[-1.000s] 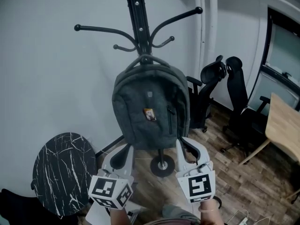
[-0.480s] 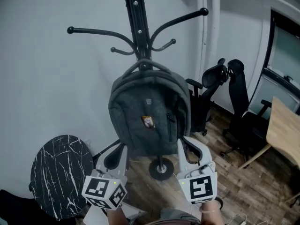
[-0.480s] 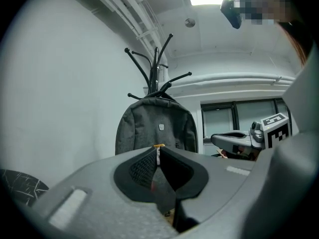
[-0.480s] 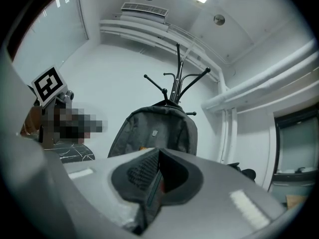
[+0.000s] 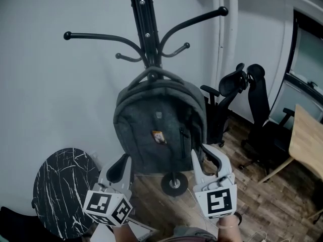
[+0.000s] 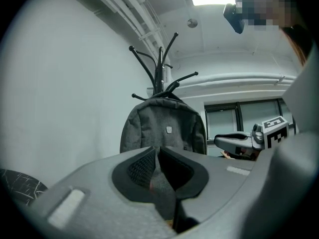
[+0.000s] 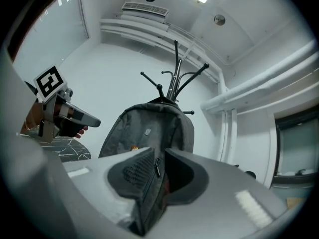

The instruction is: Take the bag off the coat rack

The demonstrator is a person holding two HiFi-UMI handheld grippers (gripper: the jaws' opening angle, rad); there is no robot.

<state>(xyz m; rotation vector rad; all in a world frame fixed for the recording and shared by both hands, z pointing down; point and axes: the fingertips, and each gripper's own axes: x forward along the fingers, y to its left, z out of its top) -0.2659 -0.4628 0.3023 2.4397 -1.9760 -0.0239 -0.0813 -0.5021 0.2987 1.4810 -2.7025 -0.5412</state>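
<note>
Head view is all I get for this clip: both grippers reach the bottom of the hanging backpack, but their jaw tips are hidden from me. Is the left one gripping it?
Observer: Yes. The left gripper has its jaws shut on a fold of the backpack.
Operator: And the right?
Observer: The right gripper has its jaws apart. They have just been opening, with grey fabric between them.
Operator: Which part of the bag?
Observer: A zipper pull hangs in that gap.
</note>
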